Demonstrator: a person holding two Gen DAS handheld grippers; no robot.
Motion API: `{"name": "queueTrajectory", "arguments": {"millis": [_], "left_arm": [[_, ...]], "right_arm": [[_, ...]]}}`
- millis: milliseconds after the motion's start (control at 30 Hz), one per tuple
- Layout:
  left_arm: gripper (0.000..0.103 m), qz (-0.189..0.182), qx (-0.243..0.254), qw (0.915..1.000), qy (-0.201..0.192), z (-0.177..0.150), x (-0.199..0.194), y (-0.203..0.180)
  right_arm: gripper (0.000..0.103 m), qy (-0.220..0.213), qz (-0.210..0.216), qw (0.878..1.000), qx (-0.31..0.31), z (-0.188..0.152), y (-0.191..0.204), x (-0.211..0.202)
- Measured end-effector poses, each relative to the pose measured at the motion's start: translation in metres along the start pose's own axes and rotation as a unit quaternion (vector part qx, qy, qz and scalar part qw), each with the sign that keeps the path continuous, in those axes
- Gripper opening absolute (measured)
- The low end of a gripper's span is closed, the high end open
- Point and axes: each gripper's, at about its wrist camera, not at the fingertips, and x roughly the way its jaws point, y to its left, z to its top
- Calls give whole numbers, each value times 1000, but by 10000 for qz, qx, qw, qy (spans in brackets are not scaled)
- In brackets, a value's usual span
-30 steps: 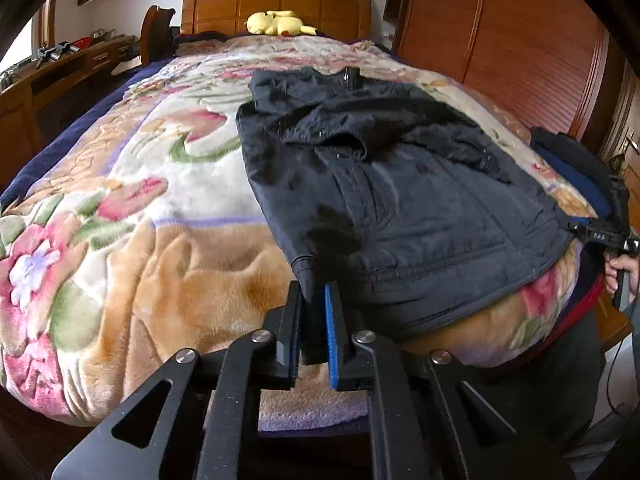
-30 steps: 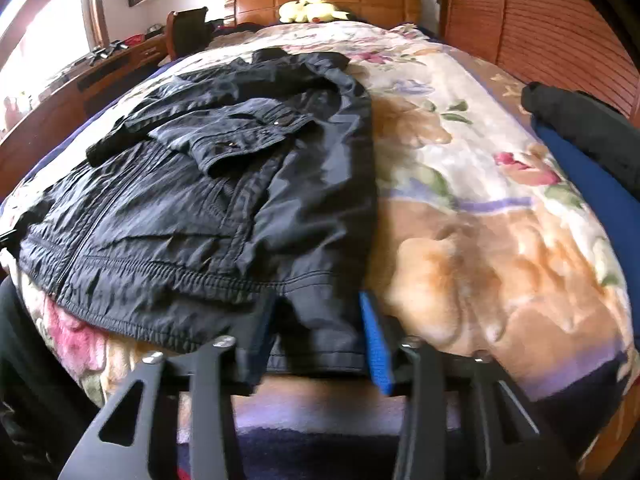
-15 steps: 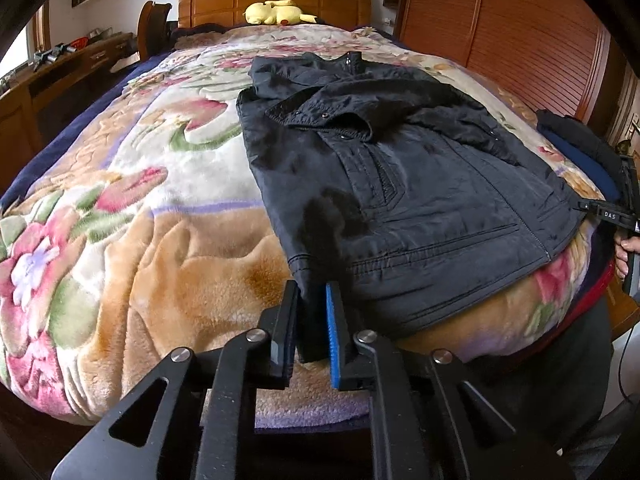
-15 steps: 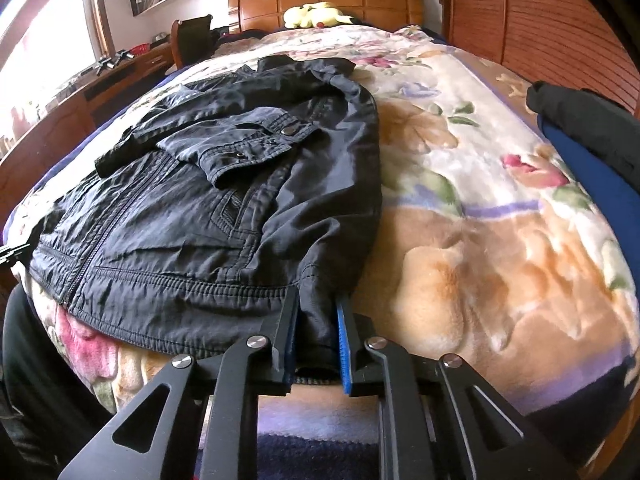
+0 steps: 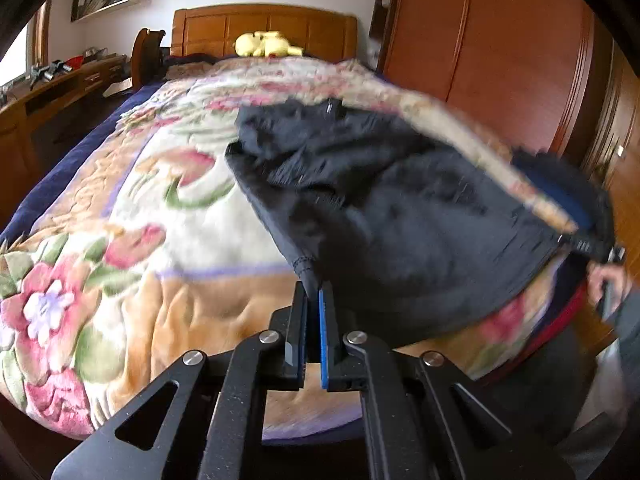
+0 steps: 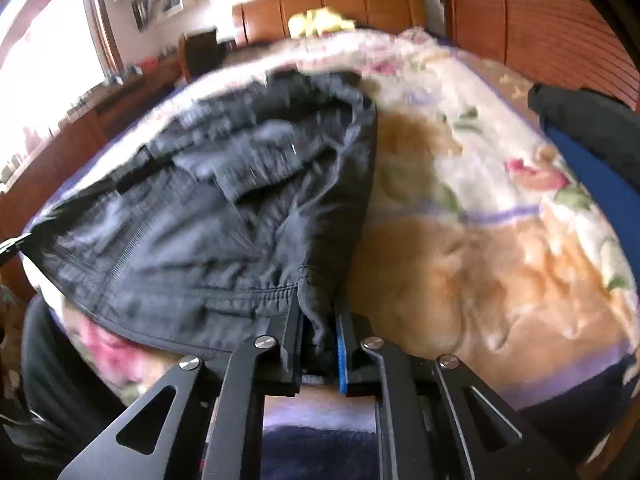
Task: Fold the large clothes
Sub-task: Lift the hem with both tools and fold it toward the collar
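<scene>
A black jacket (image 5: 400, 208) lies on the floral bedspread (image 5: 120, 240), sleeves folded onto its front. My left gripper (image 5: 313, 300) is shut on the left corner of the jacket's hem. My right gripper (image 6: 318, 320) is shut on the right hem corner of the jacket (image 6: 224, 216). Both corners are lifted off the bed and the hem hangs stretched between them. Both views are blurred by motion. The right gripper also shows at the right edge of the left wrist view (image 5: 596, 248).
A wooden headboard (image 5: 264, 28) with a yellow plush toy (image 5: 266, 44) is at the far end. A wooden wardrobe (image 5: 500, 48) stands on the right, a desk (image 5: 52, 88) on the left. Dark and blue clothes (image 6: 592, 136) lie at the bed's right edge.
My right gripper closed on the hem corner. Both grippers have since lifted the jacket's hem off the bed and moved it up and forward; the jacket now bulges up.
</scene>
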Motion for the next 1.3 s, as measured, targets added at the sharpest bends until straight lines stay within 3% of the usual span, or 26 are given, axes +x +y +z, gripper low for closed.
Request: {"name": "queueTrajectory", "arguments": {"millis": [267,467,600,900,1100,1300], "left_arm": [[5,-37,275,9964,-806,40,-45,-36],[5,125,304,9922,-1204,65,-82,-26],[5,103,347,9877,-1522,78,-110,-26],[5,-46,518,9763,-2101,88,-169,-40],[5,44,681,9729,-2208,101,-179,-46],[5,116,591,9803,-1882,106,-138,-37]], "right_arm": [[5,-810,193,9964,-141,23,20,-60],[5,-1479,247,9882,-312,42,35,-118],[5,-1834,433,9817,-281,55,36,-159],[4,-2484,419,9659,-605,66,43,-236],[4,-2559,318,9650,-476,48,26,-249],[4,-2178,270,9745,-462,35,28,-217]]}}
